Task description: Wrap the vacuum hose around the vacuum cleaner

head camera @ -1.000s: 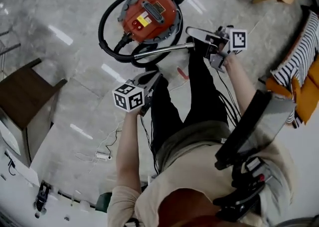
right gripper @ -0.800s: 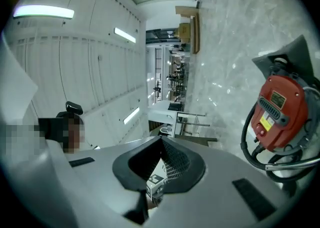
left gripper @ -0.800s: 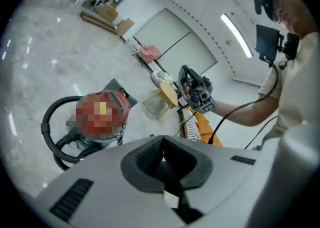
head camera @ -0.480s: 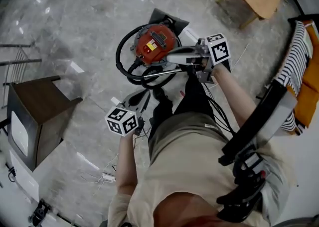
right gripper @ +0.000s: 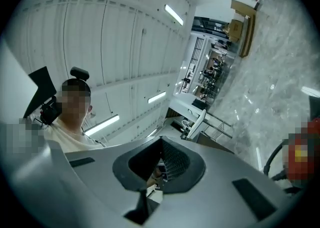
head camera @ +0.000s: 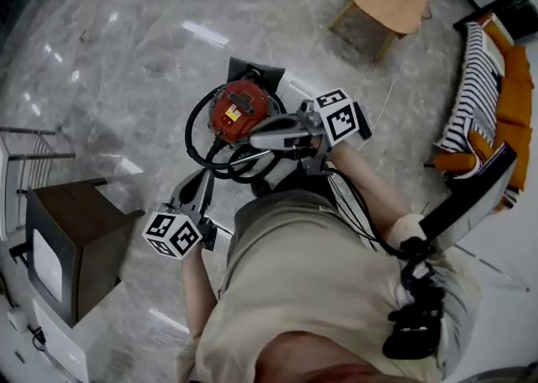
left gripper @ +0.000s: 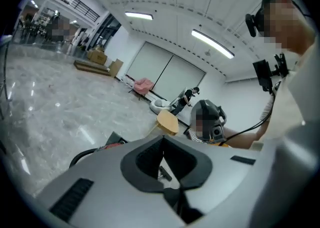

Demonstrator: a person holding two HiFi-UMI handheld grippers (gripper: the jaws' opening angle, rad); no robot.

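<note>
Below, hose (head camera: 192, 133) loops the upright vacuum cleaner (head camera: 238, 111); left gripper (head camera: 204, 181) and right gripper (head camera: 255, 133) closed, empty.

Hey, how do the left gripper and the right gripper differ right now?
Left gripper shows over floor; right gripper overlaps the red vacuum cleaner and its black hose. Left gripper points up the picture; right gripper points leftward across it. Both are shut and empty.

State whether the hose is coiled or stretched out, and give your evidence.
Coiled: in the head view the black hose curves in loops close round the red vacuum.
</note>
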